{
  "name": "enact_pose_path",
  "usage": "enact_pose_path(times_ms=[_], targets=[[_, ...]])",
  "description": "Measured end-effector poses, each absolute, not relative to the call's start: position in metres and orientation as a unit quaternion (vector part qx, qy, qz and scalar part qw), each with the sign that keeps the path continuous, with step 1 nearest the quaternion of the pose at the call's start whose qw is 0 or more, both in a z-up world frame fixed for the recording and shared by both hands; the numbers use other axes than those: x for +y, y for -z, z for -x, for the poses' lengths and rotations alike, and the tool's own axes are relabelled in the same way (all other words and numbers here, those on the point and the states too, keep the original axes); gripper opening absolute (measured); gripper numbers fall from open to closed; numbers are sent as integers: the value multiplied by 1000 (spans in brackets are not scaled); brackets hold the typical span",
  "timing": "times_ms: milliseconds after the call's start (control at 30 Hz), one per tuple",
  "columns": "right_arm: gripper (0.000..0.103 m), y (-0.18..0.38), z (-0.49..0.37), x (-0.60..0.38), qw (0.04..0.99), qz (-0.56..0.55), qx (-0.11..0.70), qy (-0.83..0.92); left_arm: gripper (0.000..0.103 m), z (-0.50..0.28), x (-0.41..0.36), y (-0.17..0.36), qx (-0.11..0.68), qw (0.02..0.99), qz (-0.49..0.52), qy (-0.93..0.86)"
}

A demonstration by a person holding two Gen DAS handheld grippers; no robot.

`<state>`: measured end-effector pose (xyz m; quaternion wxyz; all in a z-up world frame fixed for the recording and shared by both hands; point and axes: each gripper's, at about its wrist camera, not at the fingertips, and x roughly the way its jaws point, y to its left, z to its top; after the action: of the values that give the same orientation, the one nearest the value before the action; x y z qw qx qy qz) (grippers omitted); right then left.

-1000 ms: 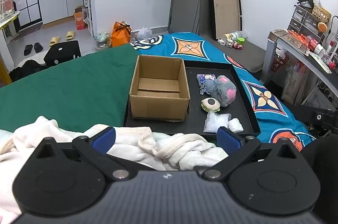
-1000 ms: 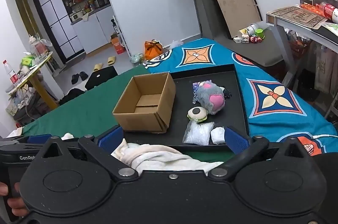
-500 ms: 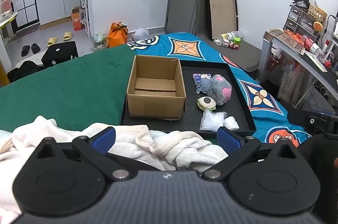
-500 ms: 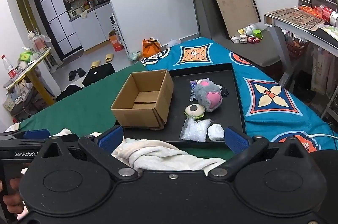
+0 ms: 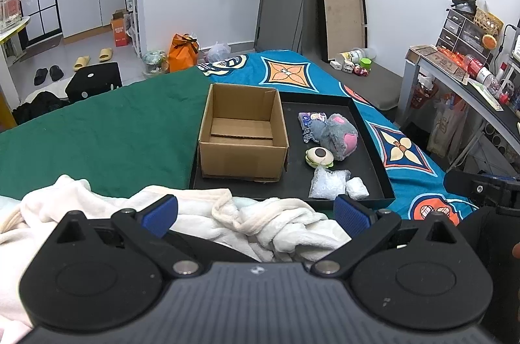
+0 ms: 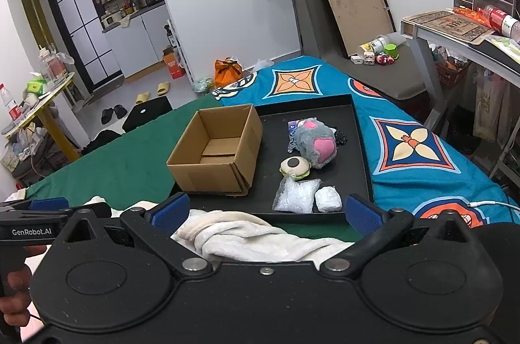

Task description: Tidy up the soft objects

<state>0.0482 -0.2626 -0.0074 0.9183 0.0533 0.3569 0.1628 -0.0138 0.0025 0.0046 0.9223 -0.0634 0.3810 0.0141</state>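
Both my left gripper (image 5: 255, 210) and right gripper (image 6: 266, 210) hang spread and empty, while the grey plush (image 6: 317, 144), at 1 o'clock on the black tray (image 6: 362, 149) beside the cardboard box (image 6: 216, 152), looks light and squashy, best pinched across its body.

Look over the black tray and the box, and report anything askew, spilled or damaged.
Little stands out. The cardboard box sits upright and empty, though its near corner edge looks creased. The grey plush, round eye toy, plastic bag and white wad lie loose in the black tray. Nothing spilled.
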Motion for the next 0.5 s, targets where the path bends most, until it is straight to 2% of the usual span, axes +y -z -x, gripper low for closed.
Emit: enact_pose_path(times_ms=[500], targets=[[103, 5, -44, -263, 919, -51, 357, -158, 101, 17, 4, -10, 379, 923, 66, -12]])
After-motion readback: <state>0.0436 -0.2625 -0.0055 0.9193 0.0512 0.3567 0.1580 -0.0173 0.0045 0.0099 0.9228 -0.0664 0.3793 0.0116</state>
